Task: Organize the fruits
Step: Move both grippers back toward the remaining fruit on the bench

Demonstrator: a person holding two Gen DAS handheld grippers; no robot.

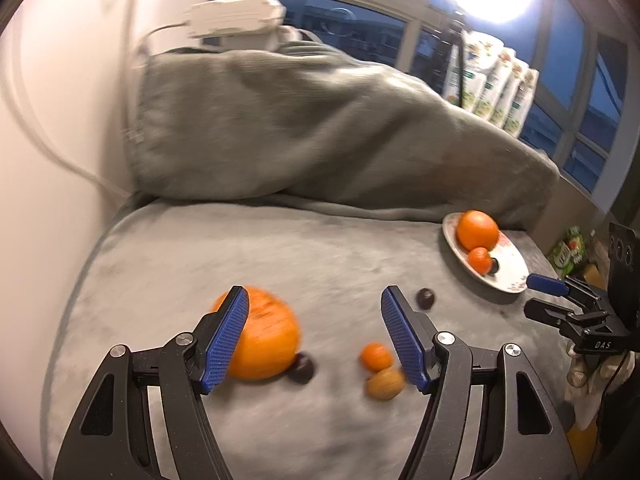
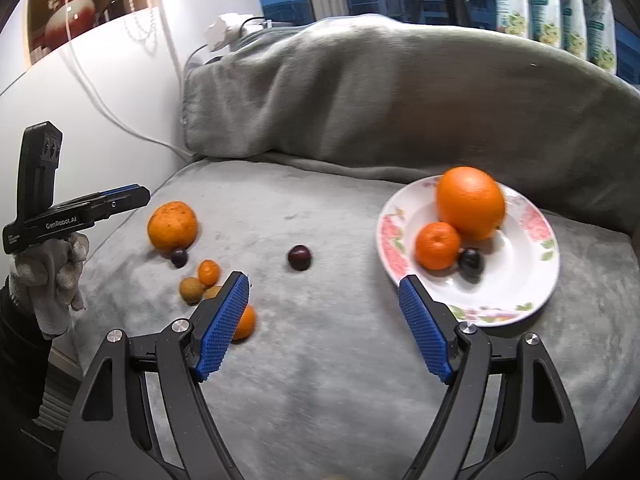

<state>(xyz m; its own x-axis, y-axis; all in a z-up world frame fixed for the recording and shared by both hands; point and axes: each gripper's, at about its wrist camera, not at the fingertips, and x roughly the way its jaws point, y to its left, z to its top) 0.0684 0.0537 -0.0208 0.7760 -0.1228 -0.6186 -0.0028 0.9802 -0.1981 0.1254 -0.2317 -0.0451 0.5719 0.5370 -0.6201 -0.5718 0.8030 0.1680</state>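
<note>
A flowered white plate [image 2: 532, 276] on the grey couch seat holds a big orange [image 2: 470, 202], a small mandarin [image 2: 437, 246] and a dark plum [image 2: 470, 261]; the plate also shows in the left wrist view [image 1: 510, 268]. Loose on the seat lie a large orange [image 1: 266, 336] [image 2: 173, 225], a plum beside it [image 1: 301, 367] [image 2: 179, 257], a small mandarin [image 1: 376, 356] [image 2: 209, 272], a tan fruit [image 1: 385, 385] [image 2: 190, 290], another mandarin [image 2: 245, 322] and a lone plum [image 1: 425, 299] [image 2: 299, 257]. My left gripper [image 1: 316, 336] is open above the large orange. My right gripper [image 2: 322, 322] is open, empty, just left of the plate.
A grey blanket [image 2: 400, 92] is heaped over the couch back. A white wall with a cable [image 2: 112, 116] is at left. Windows and printed packages [image 1: 496, 88] stand behind. The seat's left edge [image 1: 80, 280] drops off.
</note>
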